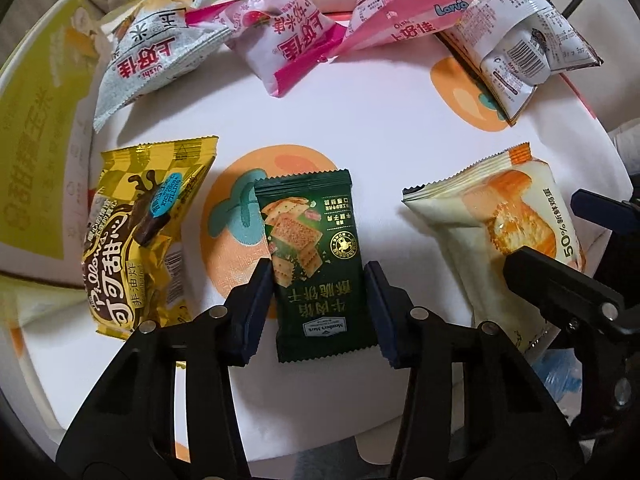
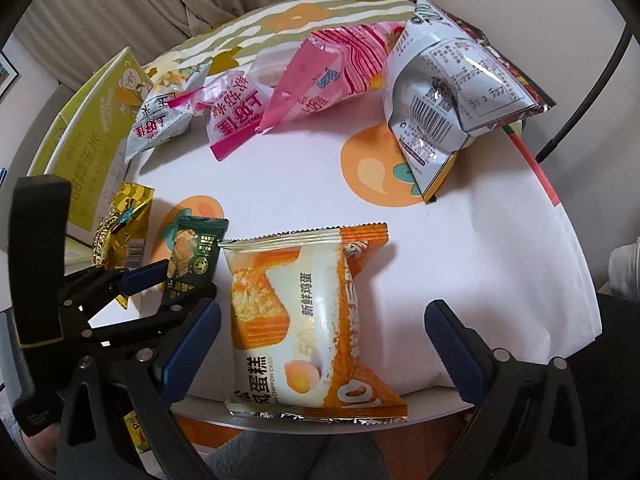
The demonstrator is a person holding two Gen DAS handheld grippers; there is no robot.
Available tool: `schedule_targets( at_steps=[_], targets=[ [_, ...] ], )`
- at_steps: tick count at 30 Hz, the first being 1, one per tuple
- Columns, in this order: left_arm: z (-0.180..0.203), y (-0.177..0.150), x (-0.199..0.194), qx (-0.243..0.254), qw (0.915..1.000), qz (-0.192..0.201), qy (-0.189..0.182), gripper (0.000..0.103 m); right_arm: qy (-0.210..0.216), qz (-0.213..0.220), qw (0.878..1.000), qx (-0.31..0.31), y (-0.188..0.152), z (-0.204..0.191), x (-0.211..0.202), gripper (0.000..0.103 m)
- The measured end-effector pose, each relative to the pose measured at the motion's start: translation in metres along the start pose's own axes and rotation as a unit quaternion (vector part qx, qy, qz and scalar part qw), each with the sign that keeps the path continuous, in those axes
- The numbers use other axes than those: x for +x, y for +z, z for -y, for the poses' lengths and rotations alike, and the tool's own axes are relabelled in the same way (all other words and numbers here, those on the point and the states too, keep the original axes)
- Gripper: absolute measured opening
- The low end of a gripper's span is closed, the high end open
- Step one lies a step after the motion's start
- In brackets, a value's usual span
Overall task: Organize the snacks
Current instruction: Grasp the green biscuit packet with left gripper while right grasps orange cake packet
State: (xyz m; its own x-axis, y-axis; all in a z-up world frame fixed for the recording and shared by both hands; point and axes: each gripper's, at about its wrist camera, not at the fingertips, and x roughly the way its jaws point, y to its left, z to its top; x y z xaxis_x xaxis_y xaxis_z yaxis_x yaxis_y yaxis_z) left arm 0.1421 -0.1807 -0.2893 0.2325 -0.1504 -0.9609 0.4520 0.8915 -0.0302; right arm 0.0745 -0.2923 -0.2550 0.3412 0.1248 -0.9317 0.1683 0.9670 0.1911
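Note:
A dark green cracker packet lies flat on the white tablecloth with orange fruit prints. My left gripper points down over it and is shut on it, one blue pad against each long edge. The right wrist view shows the same grip from the side: left gripper, green packet. A cream and orange chiffon cake packet lies at the table's near edge. My right gripper straddles it, open, with both pads clear of the wrapper. The cake packet also shows in the left wrist view.
A yellow chocolate pillow packet lies just left of the green one. At the back lie a white rice-cracker bag, two pink bags, and a grey-white bag. A yellow-green carton stands at the left. The table's rim runs right under the cake packet.

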Motion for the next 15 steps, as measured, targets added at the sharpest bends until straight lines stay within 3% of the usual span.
schedule_targets(
  at_steps=[10, 15],
  targets=[
    [-0.034, -0.018, -0.011, -0.021, 0.9992, 0.013, -0.03, 0.042, 0.011, -0.036, 0.999, 0.001, 0.003, -0.005, 0.021, 0.101],
    [-0.05, -0.026, -0.008, -0.027, 0.9992, 0.013, -0.027, 0.042, 0.015, -0.052, 0.998, -0.014, 0.005, -0.015, 0.034, 0.091]
  ],
)
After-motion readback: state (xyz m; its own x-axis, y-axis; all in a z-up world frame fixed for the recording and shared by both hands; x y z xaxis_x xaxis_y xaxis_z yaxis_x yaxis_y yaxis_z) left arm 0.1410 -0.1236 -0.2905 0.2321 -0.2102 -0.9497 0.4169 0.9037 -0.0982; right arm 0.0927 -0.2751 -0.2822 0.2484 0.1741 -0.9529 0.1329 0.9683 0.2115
